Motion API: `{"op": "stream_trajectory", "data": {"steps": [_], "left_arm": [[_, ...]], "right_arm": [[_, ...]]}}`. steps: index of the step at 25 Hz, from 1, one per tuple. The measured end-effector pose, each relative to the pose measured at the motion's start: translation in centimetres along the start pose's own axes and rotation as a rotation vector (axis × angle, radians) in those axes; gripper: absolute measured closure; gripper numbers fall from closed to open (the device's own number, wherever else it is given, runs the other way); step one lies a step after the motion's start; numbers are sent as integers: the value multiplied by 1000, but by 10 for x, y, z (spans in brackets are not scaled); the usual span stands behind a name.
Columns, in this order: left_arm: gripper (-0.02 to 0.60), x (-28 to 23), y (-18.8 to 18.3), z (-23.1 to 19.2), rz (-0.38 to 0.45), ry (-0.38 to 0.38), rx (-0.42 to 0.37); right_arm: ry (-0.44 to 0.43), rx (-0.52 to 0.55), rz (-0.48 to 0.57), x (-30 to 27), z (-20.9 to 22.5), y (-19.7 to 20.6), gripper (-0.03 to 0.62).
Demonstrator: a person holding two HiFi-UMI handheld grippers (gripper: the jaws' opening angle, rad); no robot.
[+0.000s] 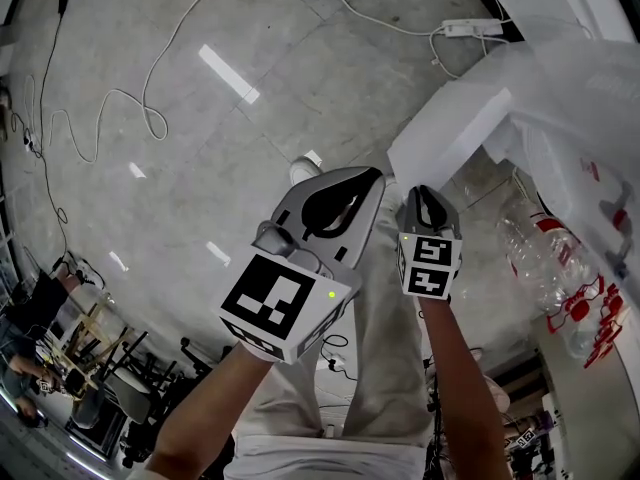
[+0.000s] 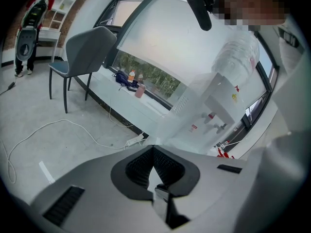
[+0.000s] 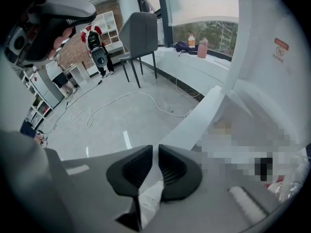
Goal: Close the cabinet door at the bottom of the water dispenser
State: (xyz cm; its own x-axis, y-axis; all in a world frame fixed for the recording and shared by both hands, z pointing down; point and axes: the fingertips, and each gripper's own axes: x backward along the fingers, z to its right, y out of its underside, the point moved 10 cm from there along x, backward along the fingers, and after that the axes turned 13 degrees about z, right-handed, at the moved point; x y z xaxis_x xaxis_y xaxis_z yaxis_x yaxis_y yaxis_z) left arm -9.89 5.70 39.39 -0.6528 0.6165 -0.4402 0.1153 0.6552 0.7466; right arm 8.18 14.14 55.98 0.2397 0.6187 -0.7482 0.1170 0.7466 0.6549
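Left claw pressed together, empty, right claw slightly spread, nothing between, near the open white cabinet door, water dispenser behind

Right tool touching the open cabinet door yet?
Cannot tell. In the right gripper view the cabinet door runs up to the right tool with no plain gap or contact; the head view overlaps them too.

Glossy grey floor: white cable loops well left of my left gripper; power strip beyond my right gripper.
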Motion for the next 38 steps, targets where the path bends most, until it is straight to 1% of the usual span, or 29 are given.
{"op": "stream_trajectory", "data": {"steps": [5,11,22,25,30,38], "left_arm": [[575,-6,3,9,-8,14,-11],[575,-13,5,18,-23,37,-20],[575,-21,10,31,-46,62,-35],[575,-23,10,34,-52,70,-39],[575,-26,11,39,-61,79,-37],[575,-30,15,43,-68,97,-55]], "right_arm": [[28,-16,-4,10,11,10,546],[67,-79,-5,20,26,19,566],[144,-87,-16,38,53,36,566],[159,-104,-19,42,60,39,565],[156,-141,-1,47,71,44,565],[136,-130,1,52,85,48,553]]}}
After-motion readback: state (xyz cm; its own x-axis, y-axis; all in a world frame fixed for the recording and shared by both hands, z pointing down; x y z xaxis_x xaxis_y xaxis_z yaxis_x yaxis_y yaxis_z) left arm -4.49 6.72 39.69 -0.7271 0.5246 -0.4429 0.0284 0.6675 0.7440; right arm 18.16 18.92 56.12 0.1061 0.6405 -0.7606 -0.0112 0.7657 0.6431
